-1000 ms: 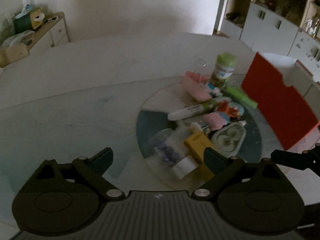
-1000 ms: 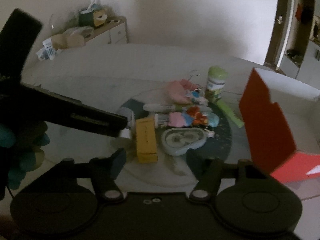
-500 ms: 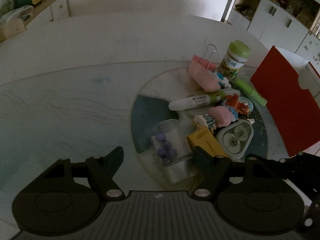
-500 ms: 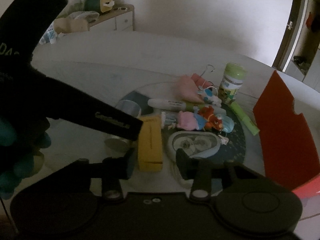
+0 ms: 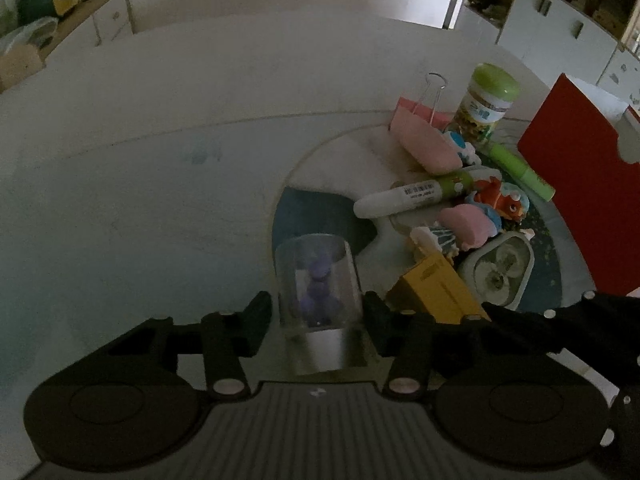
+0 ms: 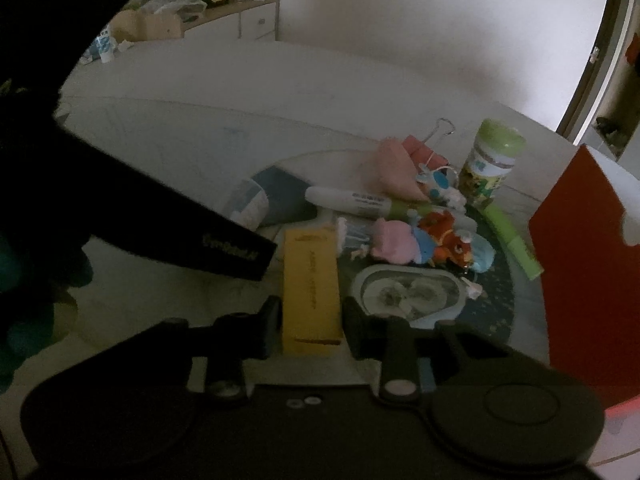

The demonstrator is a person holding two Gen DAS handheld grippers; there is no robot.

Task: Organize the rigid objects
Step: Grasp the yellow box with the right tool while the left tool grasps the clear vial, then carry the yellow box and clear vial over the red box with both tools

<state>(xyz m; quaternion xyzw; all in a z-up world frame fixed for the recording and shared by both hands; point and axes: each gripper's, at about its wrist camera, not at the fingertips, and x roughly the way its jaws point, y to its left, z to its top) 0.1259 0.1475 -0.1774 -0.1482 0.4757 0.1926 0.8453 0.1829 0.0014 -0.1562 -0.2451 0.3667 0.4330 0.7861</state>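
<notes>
left gripper [image 5: 316,312]: black two-finger tool, jaws closing around the clear jar; a sliver of gap shows at each pad, no firm pinch visible
clear jar [image 5: 318,280]: transparent plastic cylinder lying on its side, purple bits inside, silver-white cap toward camera; sits between left fingers on the round mat
round mat [image 5: 320,212]: circular blue-and-white disc on the pale table, holds the whole pile
yellow box [image 6: 310,284]: long mustard-yellow carton, lies flat, just right of the jar; sits between right fingers
right gripper [image 6: 310,322]: black two-finger tool, jaws closing on the yellow box; pads at its near end, contact cannot be told
white marker [image 5: 416,196]: white barrel, barcode label, green far end, lies behind box
pink clip [image 5: 420,114]: pink binder clip, wire handle up, far edge of pile
pink pouch [image 5: 426,144]: soft pink oval, in front of clip
toy figures [image 5: 484,208]: pink, blue, orange small figures, bunched mid-pile
tape case [image 5: 498,276]: pale blue-white rounded case, two wheels inside, right of box
green-lid bottle [image 5: 486,102]: upright printed bottle, lime cap, back of pile
green stick [image 5: 520,168]: lime tube lying flat beside bottle
red box [image 5: 588,200]: red-walled open carton, far right, notch in rim
</notes>
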